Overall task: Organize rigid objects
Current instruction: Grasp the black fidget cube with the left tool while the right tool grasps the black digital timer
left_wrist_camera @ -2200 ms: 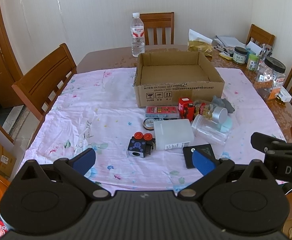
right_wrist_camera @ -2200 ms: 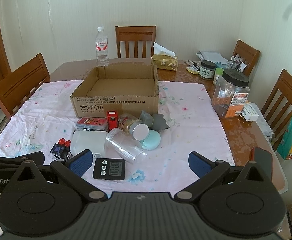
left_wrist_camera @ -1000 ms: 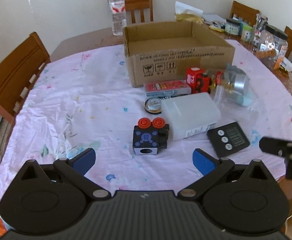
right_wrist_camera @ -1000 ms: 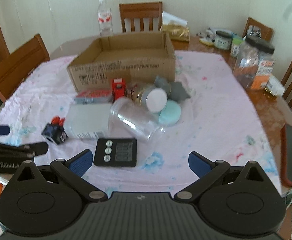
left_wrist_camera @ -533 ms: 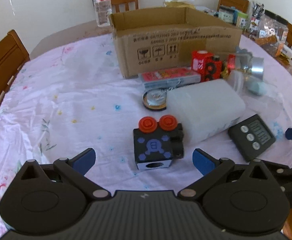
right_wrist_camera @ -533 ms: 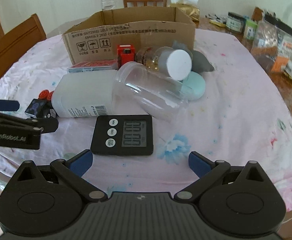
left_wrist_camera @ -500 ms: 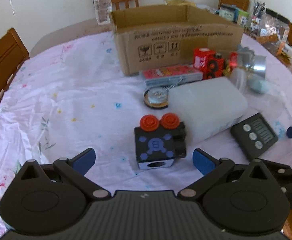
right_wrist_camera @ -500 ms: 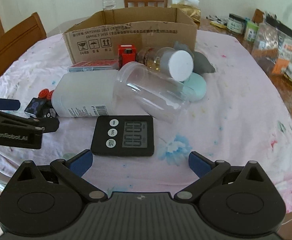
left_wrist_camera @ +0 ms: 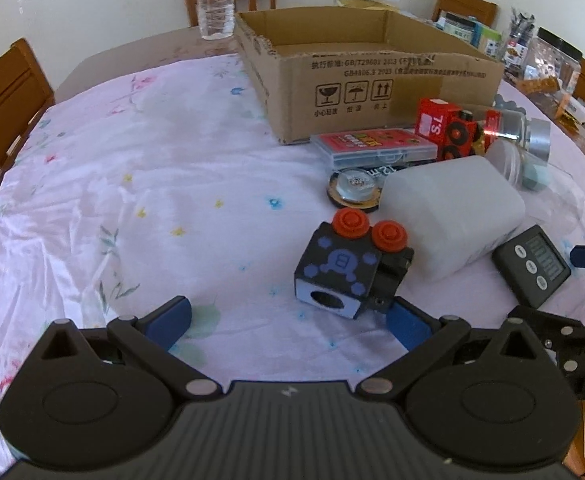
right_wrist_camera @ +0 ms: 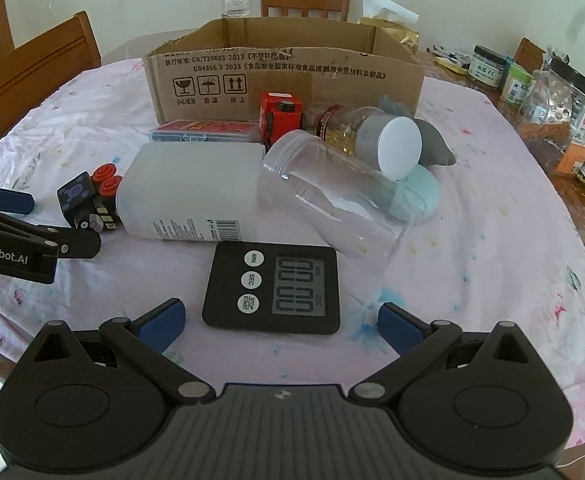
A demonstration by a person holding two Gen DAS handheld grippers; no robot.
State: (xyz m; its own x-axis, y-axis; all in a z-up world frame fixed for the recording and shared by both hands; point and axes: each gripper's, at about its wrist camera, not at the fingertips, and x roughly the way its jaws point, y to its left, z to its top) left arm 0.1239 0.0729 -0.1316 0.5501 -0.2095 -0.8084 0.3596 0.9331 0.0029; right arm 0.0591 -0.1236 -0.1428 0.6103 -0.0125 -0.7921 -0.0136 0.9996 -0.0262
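Left gripper (left_wrist_camera: 288, 316) wide open, holding nothing, low over the tablecloth (left_wrist_camera: 132, 184); black cube toy (left_wrist_camera: 346, 266) with two red knobs sits just past its right pad, touching the frosted white container (left_wrist_camera: 452, 216) lying on its side. Right gripper (right_wrist_camera: 280, 326) also wide open and empty, with the black timer (right_wrist_camera: 272, 292) flat between its pads, near the tips, no contact visible. Behind: clear jar (right_wrist_camera: 332, 196) on its side, red toy (right_wrist_camera: 280, 118), card case (right_wrist_camera: 204, 132), then the open cardboard box (right_wrist_camera: 284, 76) mid-table.
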